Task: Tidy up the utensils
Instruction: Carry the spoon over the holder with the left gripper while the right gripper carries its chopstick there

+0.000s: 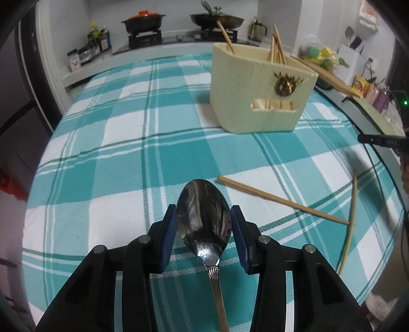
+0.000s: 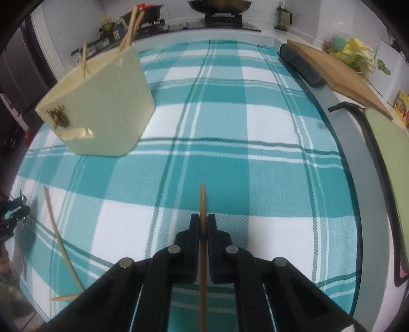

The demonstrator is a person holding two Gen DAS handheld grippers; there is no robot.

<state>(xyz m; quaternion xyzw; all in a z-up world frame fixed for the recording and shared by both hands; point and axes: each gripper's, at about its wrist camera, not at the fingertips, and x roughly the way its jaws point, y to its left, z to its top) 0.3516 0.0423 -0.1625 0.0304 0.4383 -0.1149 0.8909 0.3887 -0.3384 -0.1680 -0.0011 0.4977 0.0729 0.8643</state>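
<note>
My left gripper is shut on the bowl of a steel spoon, whose handle runs back toward the camera; the spoon is held above the checked cloth. A cream utensil holder with several chopsticks in it stands ahead to the right. Two loose chopsticks lie crossed on the cloth to the right of the spoon. My right gripper is shut on one wooden chopstick that points forward. In the right wrist view the holder is at the upper left and the loose chopsticks lie at the lower left.
A teal and white checked cloth covers the table. Behind it is a stove with a pot and a pan, plus bottles. A wooden board and a dark tray line the right edge.
</note>
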